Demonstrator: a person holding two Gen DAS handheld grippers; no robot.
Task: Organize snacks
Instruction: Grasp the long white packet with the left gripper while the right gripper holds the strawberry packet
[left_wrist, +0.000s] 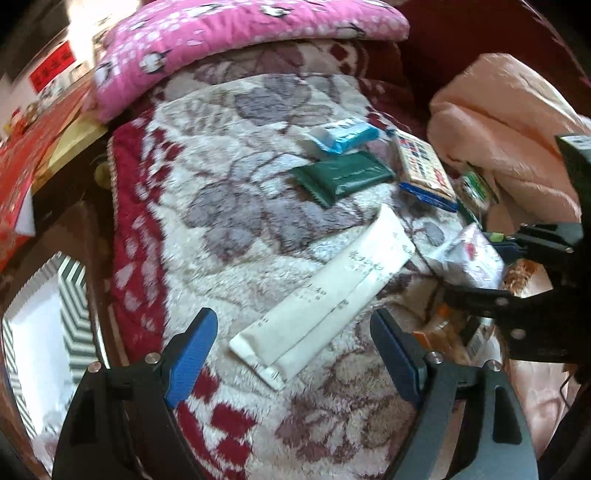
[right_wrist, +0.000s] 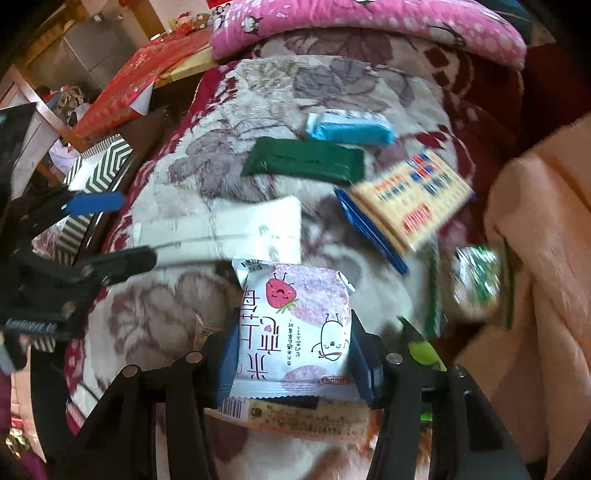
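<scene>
At the blanket's left edge, a striped box. Left gripper released, jaws wide over a white packet. Toward the far right corner, green packet, blue packet, cracker box. Right gripper clenched on a strawberry snack packet.

A plush blanket with grey flowers on cream and a dark red patterned border fills the middle of both views. A pink quilt with white dots lies folded along the upper edge. A peach fleece cloth bunches up at the right of the frame. At the left edge sit a red patterned sheet over a wooden board and a box with green-and-white chevron stripes. Bright light glares in the upper left of the left wrist view.
</scene>
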